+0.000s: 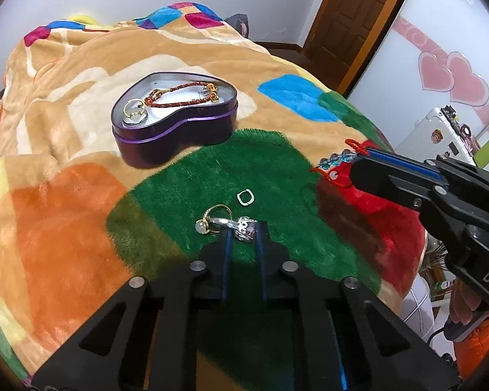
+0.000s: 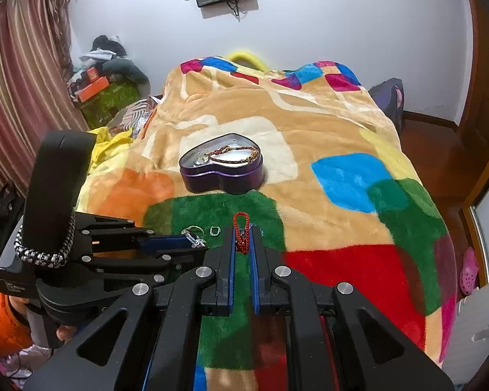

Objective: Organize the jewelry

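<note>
1. Two grippers are over a bed with a colourful blanket (image 1: 81, 215), and both point down at its green patch.
2. The left gripper (image 1: 244, 231) is clenched on a silver ring (image 1: 243, 226) with a sparkling top. The ring sits between the blue pads at the fingertips, low over the green patch; whether it touches the blanket I cannot tell.
3. Just beside this ring, on its left, lies a gold ring (image 1: 212, 220) with a pale stone. The two look to touch each other.
4. A small pale green ring (image 1: 244, 197), open on one side, lies alone on the green patch, a little beyond the left gripper.
5. The right gripper (image 2: 243, 244) is clenched on a red cord bracelet (image 2: 241, 228). In the right wrist view a red loop stands up between the fingertips. In the left wrist view the bracelet hangs from the tip, with blue beads (image 1: 337, 158) on it, over the red patch.
6. A purple heart-shaped tin (image 1: 176, 137) stands open on the tan part of the blanket, farther away than the grippers.
7. Inside the tin lie a braided red and gold bracelet (image 1: 182, 96) and a gold ring with a stone (image 1: 134, 110), at the left end.
8. An orange sleeve (image 2: 0, 322) of the person shows at the edge of the right wrist view.
</note>
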A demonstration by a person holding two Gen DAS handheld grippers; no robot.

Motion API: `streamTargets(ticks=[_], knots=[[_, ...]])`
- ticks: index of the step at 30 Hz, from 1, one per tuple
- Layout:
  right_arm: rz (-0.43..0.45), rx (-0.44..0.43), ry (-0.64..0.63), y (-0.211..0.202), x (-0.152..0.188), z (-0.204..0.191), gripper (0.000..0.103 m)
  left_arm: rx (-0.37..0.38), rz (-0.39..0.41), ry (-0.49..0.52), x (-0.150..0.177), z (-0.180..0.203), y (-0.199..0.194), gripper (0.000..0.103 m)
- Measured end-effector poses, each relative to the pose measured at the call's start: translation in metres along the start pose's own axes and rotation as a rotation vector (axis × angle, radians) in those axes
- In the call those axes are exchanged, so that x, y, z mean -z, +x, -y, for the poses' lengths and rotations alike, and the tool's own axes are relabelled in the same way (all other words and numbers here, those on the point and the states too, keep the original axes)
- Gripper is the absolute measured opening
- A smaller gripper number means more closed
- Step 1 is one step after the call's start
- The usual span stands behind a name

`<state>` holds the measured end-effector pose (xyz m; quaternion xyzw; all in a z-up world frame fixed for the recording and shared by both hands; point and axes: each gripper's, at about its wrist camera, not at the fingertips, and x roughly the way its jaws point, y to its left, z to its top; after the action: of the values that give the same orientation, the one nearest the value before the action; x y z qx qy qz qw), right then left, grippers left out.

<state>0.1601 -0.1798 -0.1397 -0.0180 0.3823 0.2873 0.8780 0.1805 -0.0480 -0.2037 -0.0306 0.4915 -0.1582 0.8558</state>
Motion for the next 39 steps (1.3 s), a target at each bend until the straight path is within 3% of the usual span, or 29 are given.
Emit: streamTargets(ticks=[9,26,39], knots=[[0.028,0.001,0.005,-0.004,-0.009,0.001,0.007,-0.031,0.089,0.004,-0.006,-0.003,-0.030,0.011],[0.110,-0.025,0.005,0.000,-0.050,-0.005,0.007,-0.057,0.257,-0.032,-0.051,-0.035,-0.079,0.011],[0.116,-0.055,0.013,0.029,-0.076,-0.004,0.007,-0.068,0.275,-0.034,-0.071,-0.052,-0.067,0.011]])
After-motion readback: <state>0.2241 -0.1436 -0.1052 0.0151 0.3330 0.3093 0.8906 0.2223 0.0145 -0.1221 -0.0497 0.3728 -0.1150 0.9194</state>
